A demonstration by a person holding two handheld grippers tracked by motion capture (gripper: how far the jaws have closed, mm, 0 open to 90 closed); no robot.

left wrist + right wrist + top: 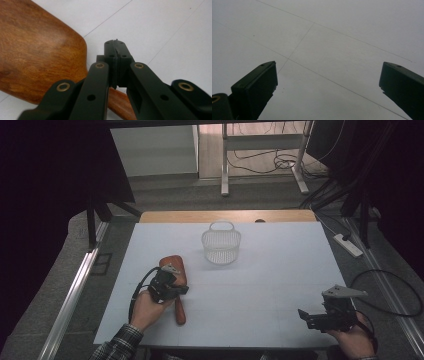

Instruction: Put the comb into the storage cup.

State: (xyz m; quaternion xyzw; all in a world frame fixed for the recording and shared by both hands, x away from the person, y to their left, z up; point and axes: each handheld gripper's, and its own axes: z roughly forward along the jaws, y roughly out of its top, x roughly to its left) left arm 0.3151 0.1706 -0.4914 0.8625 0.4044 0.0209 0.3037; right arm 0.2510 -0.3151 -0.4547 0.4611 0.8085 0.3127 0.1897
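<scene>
High view first: we see the wooden paddle (pixel 176 285) lying on the left part of the white table (pixel 270 285), near the person's edge, with the left gripper (pixel 167 282) right over it and a white mesh basket (pixel 221 243) farther back. Left gripper view shows us its jaws pressed together with nothing between them — the paddle's handle (pixel 120 105) passes just beneath. Right gripper (pixel 320 317) hovers well apart at the near right corner — its fingers (pixel 259 85) spread wide over bare table.

1 wooden paddle board (pixel 176 280), 1 wire basket (pixel 221 245), 2 grippers: left (pixel 172 282), right (pixel 312 319).
</scene>
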